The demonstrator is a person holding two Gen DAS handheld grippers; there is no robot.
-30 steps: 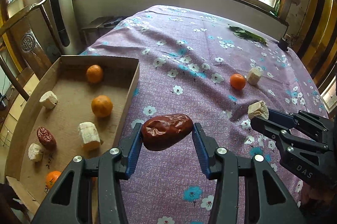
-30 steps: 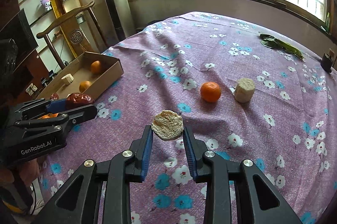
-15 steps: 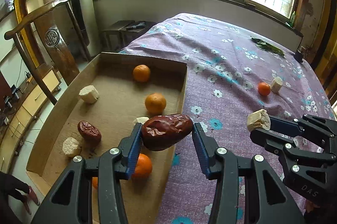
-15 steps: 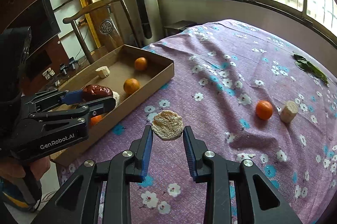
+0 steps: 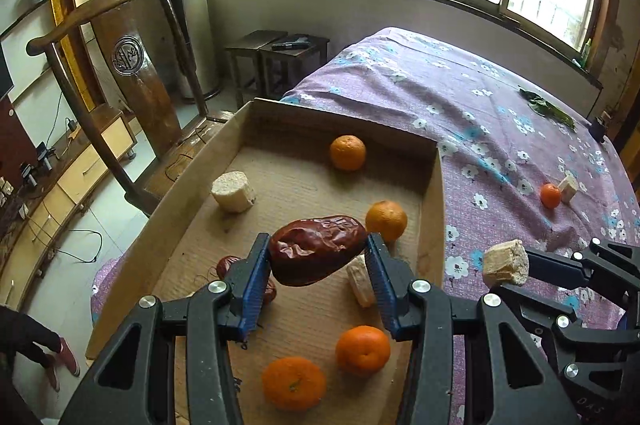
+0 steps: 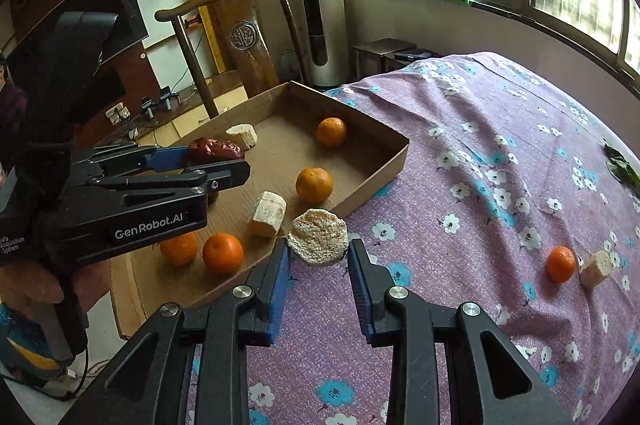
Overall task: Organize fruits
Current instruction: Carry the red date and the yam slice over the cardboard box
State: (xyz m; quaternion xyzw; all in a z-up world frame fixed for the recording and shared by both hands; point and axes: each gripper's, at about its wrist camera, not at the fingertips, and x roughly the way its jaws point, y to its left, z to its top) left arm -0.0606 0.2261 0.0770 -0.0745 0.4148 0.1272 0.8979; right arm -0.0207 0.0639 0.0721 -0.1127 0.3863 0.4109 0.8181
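My left gripper [image 5: 318,257] is shut on a wrinkled red date [image 5: 316,255] and holds it above the cardboard box [image 5: 434,209]. The box holds several oranges [image 5: 347,152], pale cut fruit chunks [image 5: 233,191] and another date [image 5: 228,265], partly hidden by my fingers. My right gripper [image 6: 319,251] is shut on a pale round fruit slice [image 6: 319,235], held above the box's near right edge [image 6: 360,197]. The left gripper [image 6: 224,165] with its date shows in the right wrist view. An orange [image 6: 561,264] and a pale chunk [image 6: 596,269] lie on the purple flowered cloth [image 6: 480,185].
A wooden chair [image 5: 132,65] stands left of the table, beyond the box. Dark stools [image 5: 276,53] and a tall fan tower [image 6: 312,5] stand under the window. Green leaves [image 5: 548,109] lie at the far right of the cloth.
Both grippers have moved left toward the box with their loads. The left gripper with the date now hangs over the inside of the box; the right one has reached its edge.
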